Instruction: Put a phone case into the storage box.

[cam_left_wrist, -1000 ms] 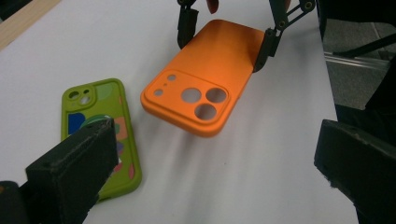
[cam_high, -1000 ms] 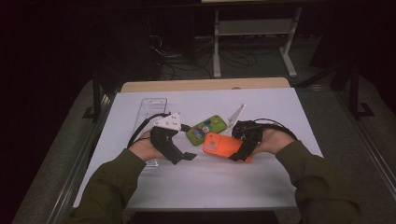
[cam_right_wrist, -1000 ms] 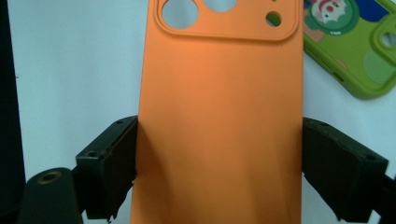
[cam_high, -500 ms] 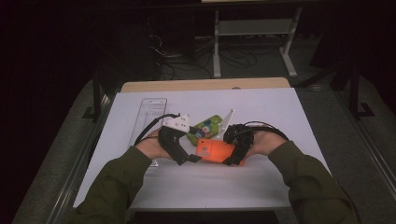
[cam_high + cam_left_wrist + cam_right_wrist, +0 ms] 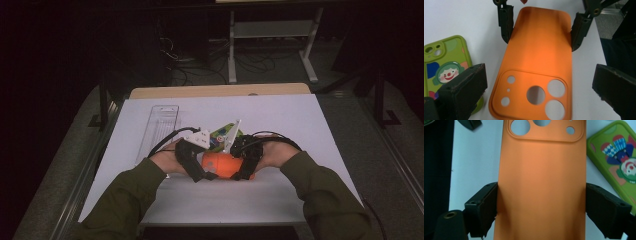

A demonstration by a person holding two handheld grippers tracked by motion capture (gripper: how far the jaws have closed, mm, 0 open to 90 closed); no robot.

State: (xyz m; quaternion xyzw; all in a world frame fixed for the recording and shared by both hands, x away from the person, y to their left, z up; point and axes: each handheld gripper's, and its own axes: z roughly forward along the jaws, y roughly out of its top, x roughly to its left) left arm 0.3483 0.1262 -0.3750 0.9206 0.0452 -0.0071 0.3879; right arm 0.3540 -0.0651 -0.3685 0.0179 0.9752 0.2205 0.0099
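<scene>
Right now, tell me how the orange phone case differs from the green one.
The orange phone case is plain; the green phone case carries a clown picture. The orange case sits gripped across its width by the right gripper, while the green case lies free beside it. Both are back side up, camera cutouts showing, on the white table.

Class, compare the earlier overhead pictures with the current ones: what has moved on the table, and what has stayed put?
Both hands drew in together. The right gripper brought the orange phone case nearer the person, clamped across its width; the left gripper now straddles its camera end, jaws apart. The green case and clear tray stayed.
</scene>
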